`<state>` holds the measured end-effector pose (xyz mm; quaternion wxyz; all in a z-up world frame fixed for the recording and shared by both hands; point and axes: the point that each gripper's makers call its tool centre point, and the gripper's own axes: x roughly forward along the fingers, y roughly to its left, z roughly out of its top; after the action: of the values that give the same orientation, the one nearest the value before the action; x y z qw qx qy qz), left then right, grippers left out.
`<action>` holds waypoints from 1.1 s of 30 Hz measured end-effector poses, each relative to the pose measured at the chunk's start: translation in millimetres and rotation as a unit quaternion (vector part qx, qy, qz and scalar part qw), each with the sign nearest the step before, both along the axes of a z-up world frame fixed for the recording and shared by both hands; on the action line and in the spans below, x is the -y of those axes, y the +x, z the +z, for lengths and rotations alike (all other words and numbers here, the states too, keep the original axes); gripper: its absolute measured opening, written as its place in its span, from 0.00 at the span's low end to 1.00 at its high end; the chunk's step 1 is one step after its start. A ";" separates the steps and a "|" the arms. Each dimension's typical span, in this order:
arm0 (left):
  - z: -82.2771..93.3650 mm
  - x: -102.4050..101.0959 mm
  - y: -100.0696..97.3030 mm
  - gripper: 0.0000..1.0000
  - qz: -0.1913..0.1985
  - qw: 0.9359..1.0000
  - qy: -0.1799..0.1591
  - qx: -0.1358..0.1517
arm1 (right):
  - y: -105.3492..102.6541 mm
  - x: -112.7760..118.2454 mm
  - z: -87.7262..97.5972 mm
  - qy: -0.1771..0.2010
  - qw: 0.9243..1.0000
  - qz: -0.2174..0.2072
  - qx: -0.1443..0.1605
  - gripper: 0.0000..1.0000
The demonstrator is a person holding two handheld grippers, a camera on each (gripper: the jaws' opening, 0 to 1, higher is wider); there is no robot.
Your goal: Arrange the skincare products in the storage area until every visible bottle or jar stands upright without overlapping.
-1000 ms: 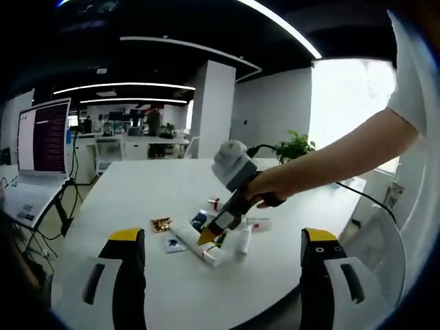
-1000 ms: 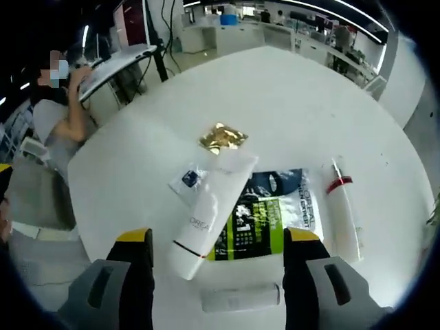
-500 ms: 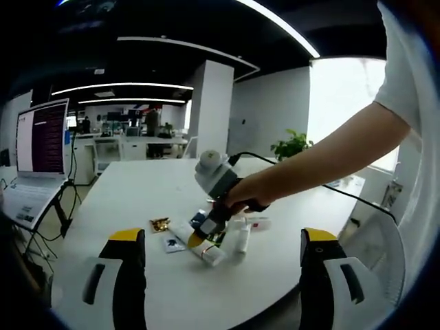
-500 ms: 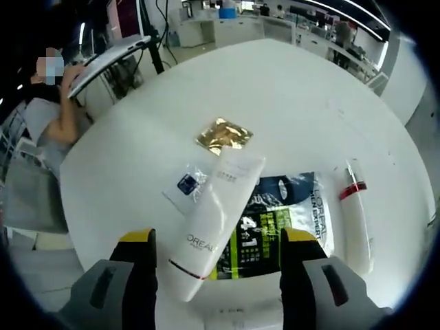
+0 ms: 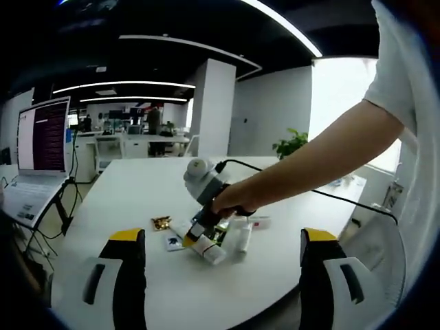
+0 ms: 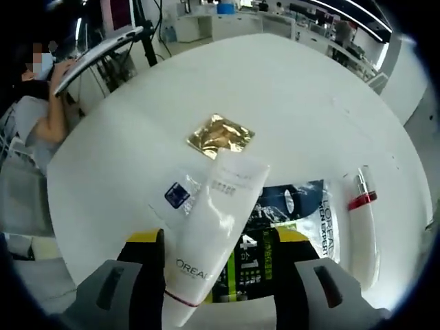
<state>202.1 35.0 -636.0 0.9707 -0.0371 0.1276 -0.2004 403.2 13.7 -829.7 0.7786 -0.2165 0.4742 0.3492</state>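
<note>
Our right gripper (image 6: 216,258) has dropped closer to the table over the last second, and its yellow-tipped jaws now stand open on either side of the white tube (image 6: 213,237), near its lower end; we cannot tell whether the pads touch it yet. In the left gripper view the right gripper (image 5: 195,232) has likewise slid down and left onto the cluster of products. We judge this is the approach to a grasp, so that the tube can be lifted and stood upright; nothing stands upright yet.

The tube lies flat, overlapping the dark-and-green sachet (image 6: 295,220). Beside that lies a slim white tube with a red band (image 6: 363,213); a gold foil packet (image 6: 220,134) and a small clear sachet with a blue label (image 6: 177,196) sit just beyond.

Our left gripper (image 5: 216,275) hangs back with its jaws wide apart, holding nothing.

All of this rests on a white table (image 6: 302,103) in an open office, with a laptop (image 5: 34,155) at the table's edge, a potted plant (image 5: 292,146) by the bright window and ceiling light strips overhead.
</note>
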 end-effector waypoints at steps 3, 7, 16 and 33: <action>0.4 0.3 0.1 0.85 0.001 1.000 0.001 0.000 | 9.0 -2.1 -5.2 -0.005 1.000 0.000 0.004 0.60; 1.0 0.4 0.5 0.85 0.003 1.000 0.001 -0.001 | 6.0 -4.5 -3.0 -0.010 1.000 0.003 0.009 0.58; 1.4 0.5 0.6 0.85 0.004 1.000 0.002 -0.002 | 7.8 -4.2 -3.9 -0.010 1.000 -0.009 0.012 0.36; 0.2 -0.9 0.5 0.85 0.006 1.000 0.005 -0.003 | 9.8 1.9 7.1 0.044 0.998 -0.049 0.013 0.28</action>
<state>202.6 35.9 -635.7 0.9716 -0.0339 0.1310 -0.1942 412.9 11.7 -822.7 0.8095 -0.1634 0.4586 0.3283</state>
